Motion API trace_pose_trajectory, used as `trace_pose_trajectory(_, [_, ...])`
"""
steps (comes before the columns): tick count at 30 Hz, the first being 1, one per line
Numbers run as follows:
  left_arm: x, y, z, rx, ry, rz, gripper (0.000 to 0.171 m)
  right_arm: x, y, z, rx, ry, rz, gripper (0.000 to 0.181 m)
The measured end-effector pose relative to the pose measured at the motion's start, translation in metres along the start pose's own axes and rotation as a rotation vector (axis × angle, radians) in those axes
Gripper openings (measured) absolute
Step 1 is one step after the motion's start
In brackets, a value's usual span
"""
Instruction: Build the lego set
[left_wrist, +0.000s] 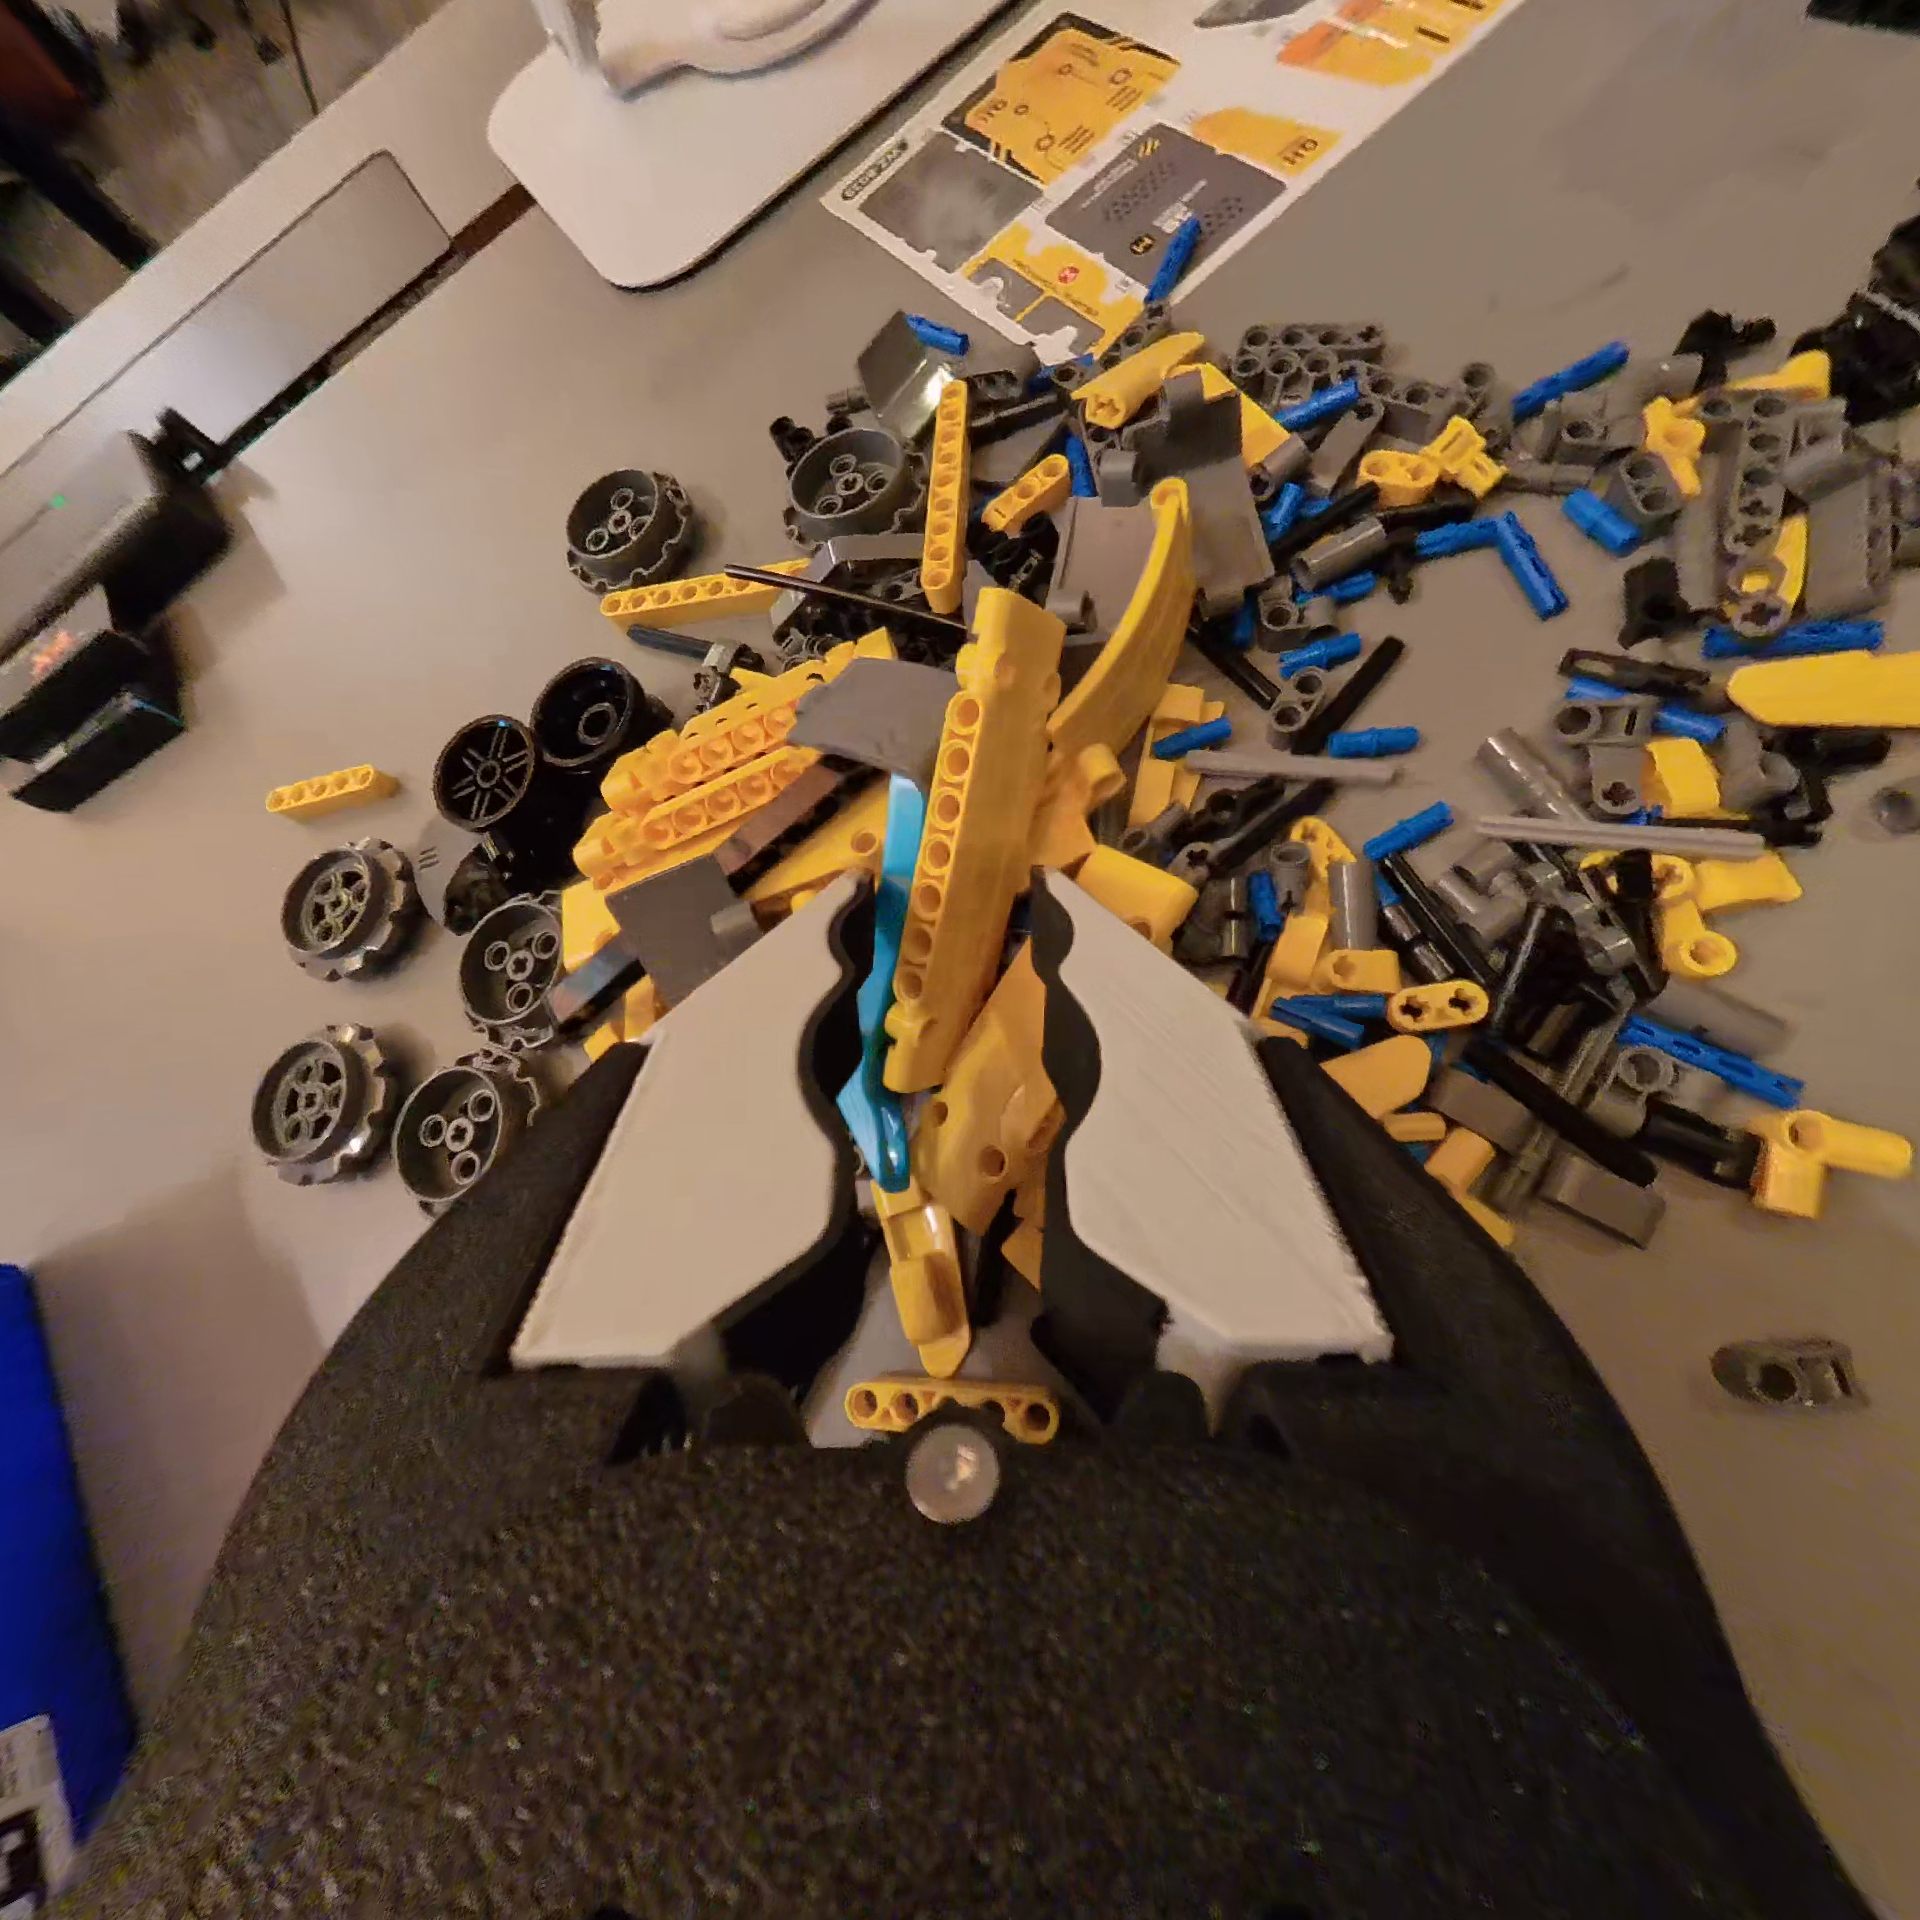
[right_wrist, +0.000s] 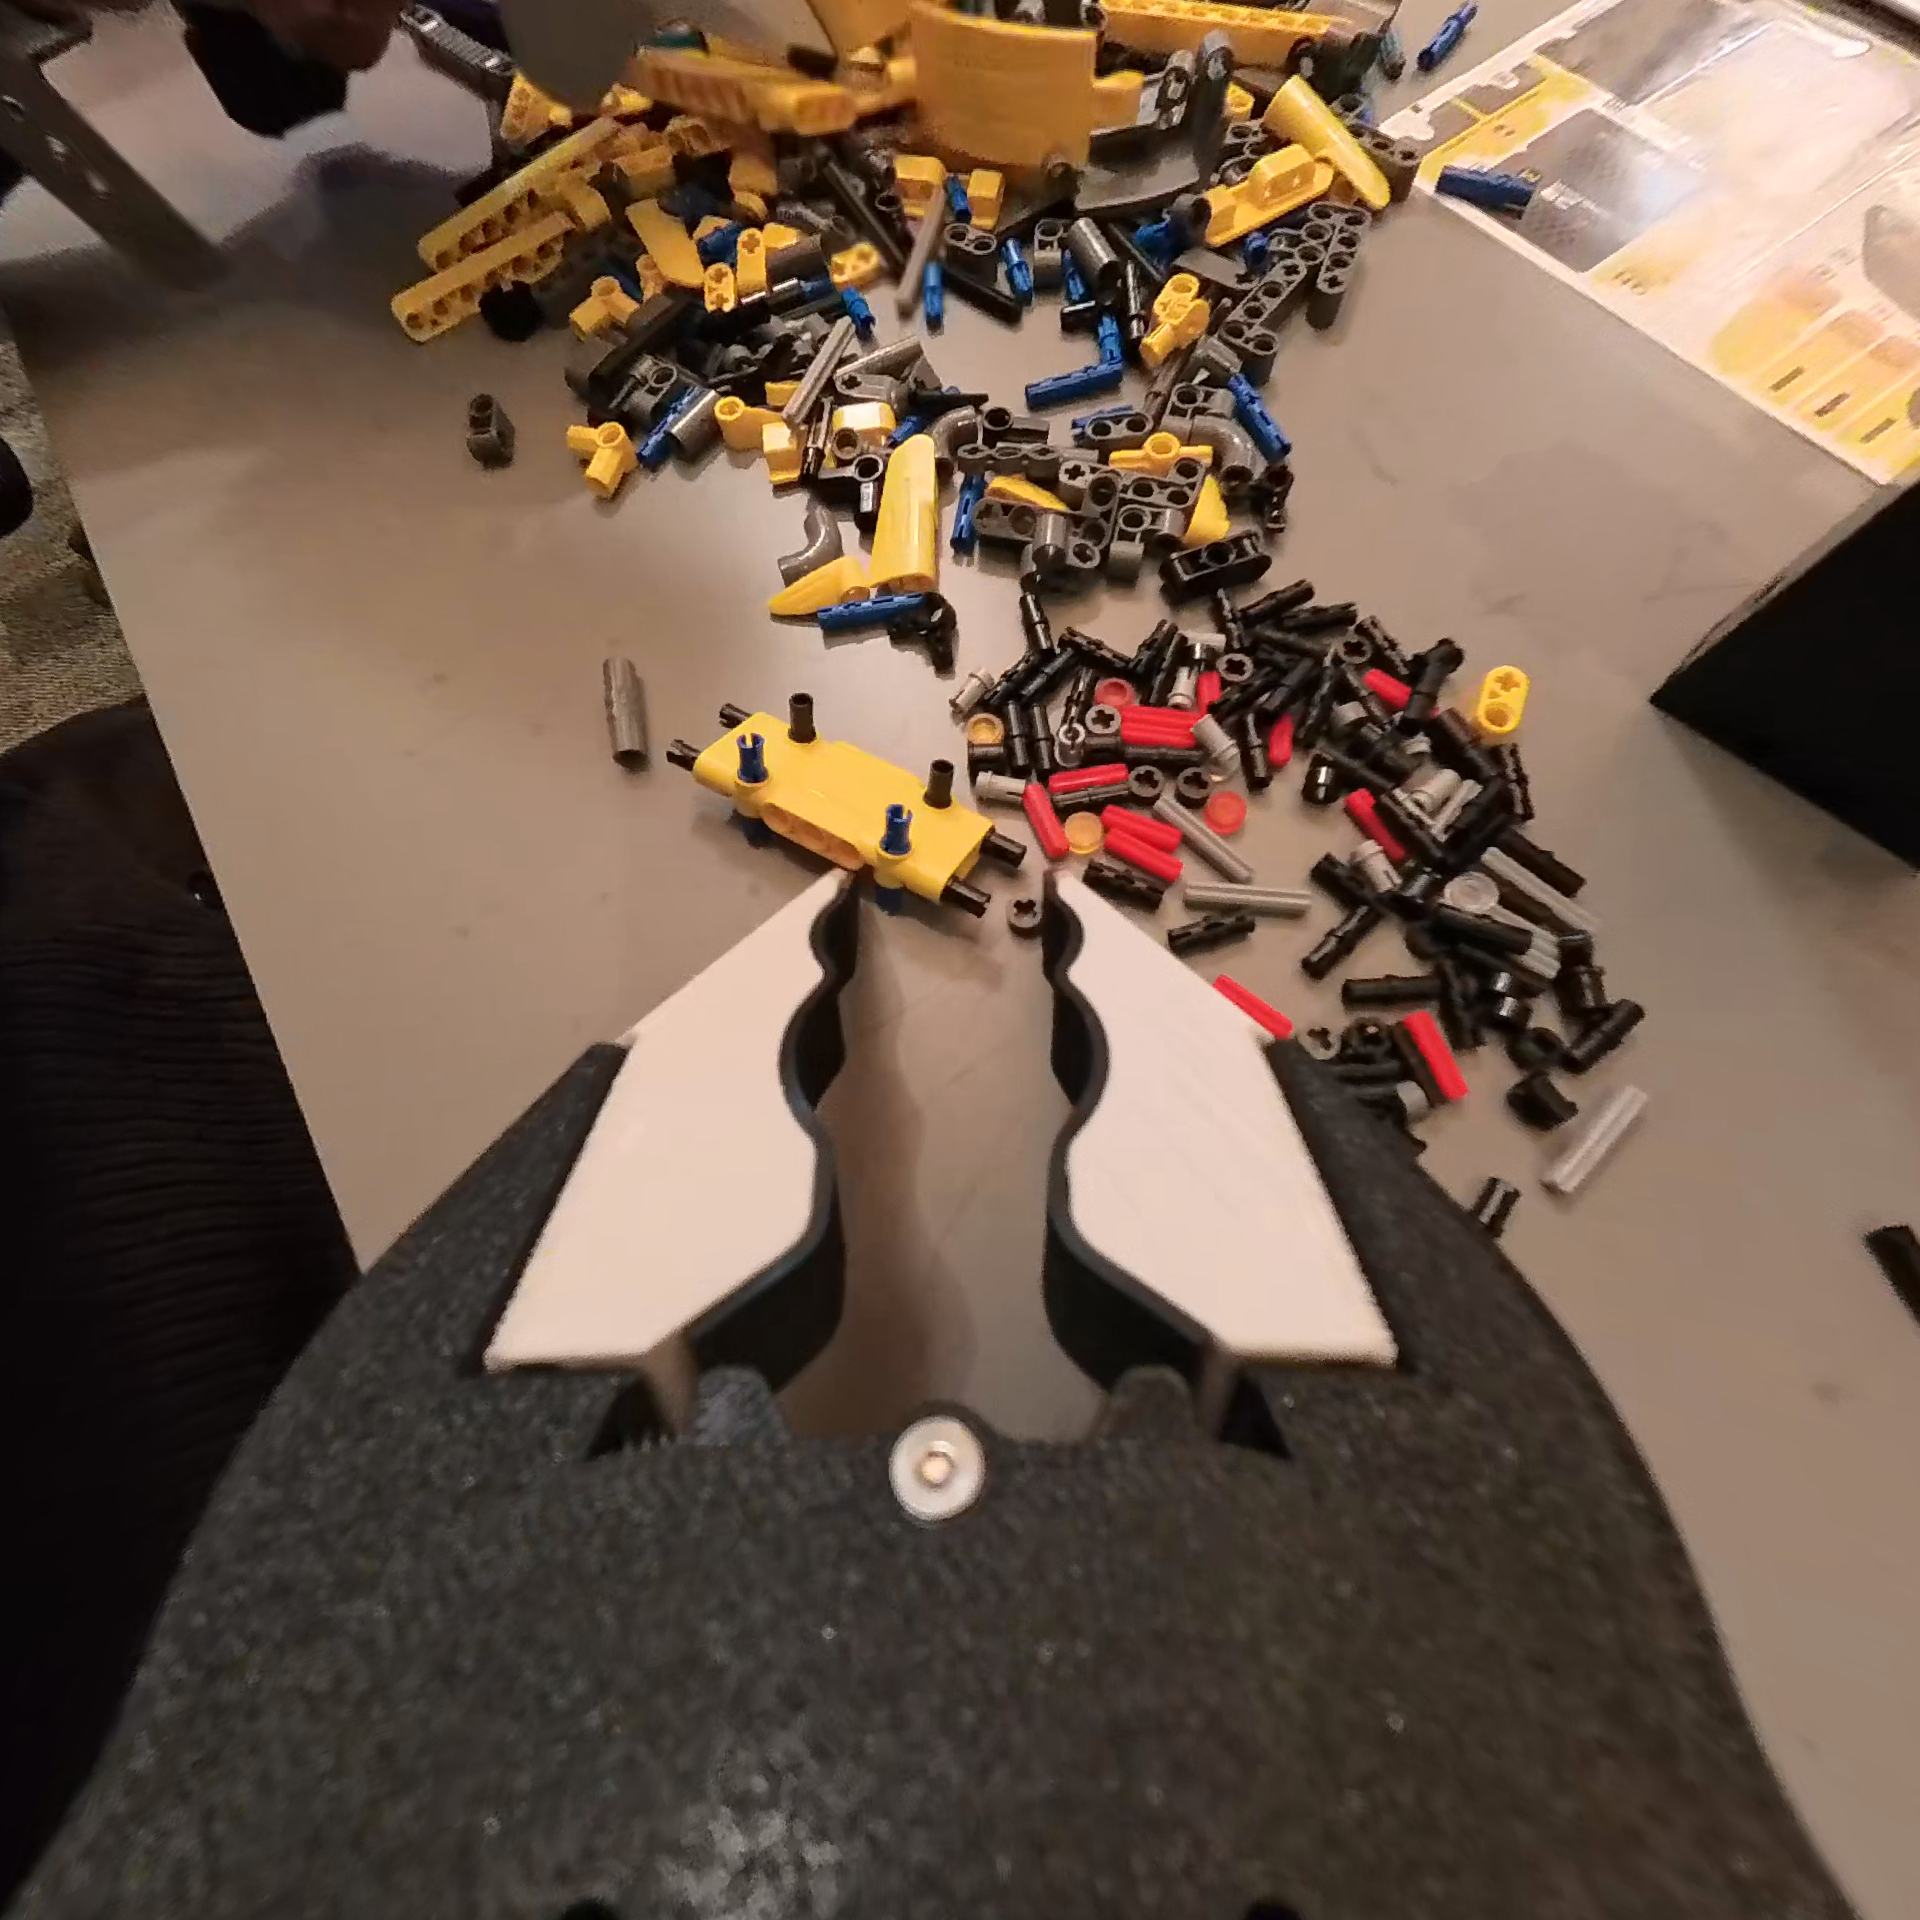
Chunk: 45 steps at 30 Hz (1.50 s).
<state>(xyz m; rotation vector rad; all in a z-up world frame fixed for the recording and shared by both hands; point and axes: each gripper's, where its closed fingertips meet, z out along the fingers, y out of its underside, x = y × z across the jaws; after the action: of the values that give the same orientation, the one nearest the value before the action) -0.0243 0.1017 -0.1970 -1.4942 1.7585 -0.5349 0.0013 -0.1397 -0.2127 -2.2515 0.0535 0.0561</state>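
Observation:
My left gripper (left_wrist: 951, 883) is shut on a bundle of yellow building pieces (left_wrist: 966, 831) that stand upright between its grey fingers, with a light-blue piece (left_wrist: 878, 1049) against the left finger. A short yellow beam (left_wrist: 951, 1403) lies at the base of the jaws. The bundle hangs over a big pile of yellow, grey, blue and black parts (left_wrist: 1351, 623). My right gripper (right_wrist: 948, 881) is open and empty, low over the grey table. Its left fingertip is next to a yellow block with blue and black pins (right_wrist: 842, 805). A small dark round piece (right_wrist: 1027, 914) lies between its tips.
Several dark wheels (left_wrist: 343, 914) lie left of the pile. A sticker sheet (left_wrist: 1070, 177) and a white stand base (left_wrist: 644, 156) are behind it. Black, red and grey pins (right_wrist: 1299, 810) lie right of the right gripper. A booklet (right_wrist: 1714, 208) and a black box (right_wrist: 1829, 675) are at the right, a dark sleeve (right_wrist: 125, 1039) at the left. Left tips to right tips: about 25 centimeters.

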Motion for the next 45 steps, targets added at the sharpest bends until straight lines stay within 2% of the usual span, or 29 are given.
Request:
trace_pose_trajectory(4, [0.002, -0.001, -0.002, 0.003, -0.035, 0.069, 0.023, 0.001, 0.003, 0.002, -0.024, 0.011, -0.006, 0.035])
trace_pose_trajectory(13, [0.011, -0.006, -0.008, 0.1, -0.02, 0.046, 0.02, 0.005, 0.001, 0.001, -0.011, 0.059, -0.02, 0.035])
trace_pose_trajectory(18, [0.018, -0.018, -0.023, 0.207, 0.12, -0.1, 0.022, 0.005, 0.003, 0.002, -0.025, 0.122, -0.086, 0.035])
trace_pose_trajectory(25, [-0.025, -0.016, -0.041, 0.344, 0.044, -0.22, 0.023, 0.009, -0.004, -0.013, 0.061, 0.189, -0.083, 0.035])
trace_pose_trajectory(28, [-0.039, -0.021, -0.055, 0.444, 0.038, -0.313, 0.022, 0.011, -0.007, -0.028, 0.14, 0.214, -0.028, 0.035])
trace_pose_trajectory(31, [-0.054, -0.018, -0.06, 0.482, 0.01, -0.407, 0.022, 0.015, -0.014, -0.043, 0.232, 0.247, 0.005, 0.035])
trace_pose_trajectory(36, [-0.059, -0.014, -0.056, 0.453, -0.029, -0.425, 0.022, 0.021, -0.018, -0.047, 0.265, 0.269, 0.016, 0.035])
trace_pose_trajectory(40, [-0.056, -0.013, -0.052, 0.427, -0.047, -0.395, 0.022, 0.024, -0.025, -0.042, 0.265, 0.311, -0.071, 0.034])
trace_pose_trajectory(42, [-0.057, -0.013, -0.051, 0.422, -0.035, -0.408, 0.022, 0.028, -0.031, -0.04, 0.28, 0.356, -0.125, 0.023])
trace_pose_trajectory(45, [-0.06, -0.01, -0.048, 0.409, -0.016, -0.452, 0.022, 0.029, -0.033, -0.042, 0.295, 0.38, -0.14, 0.021])
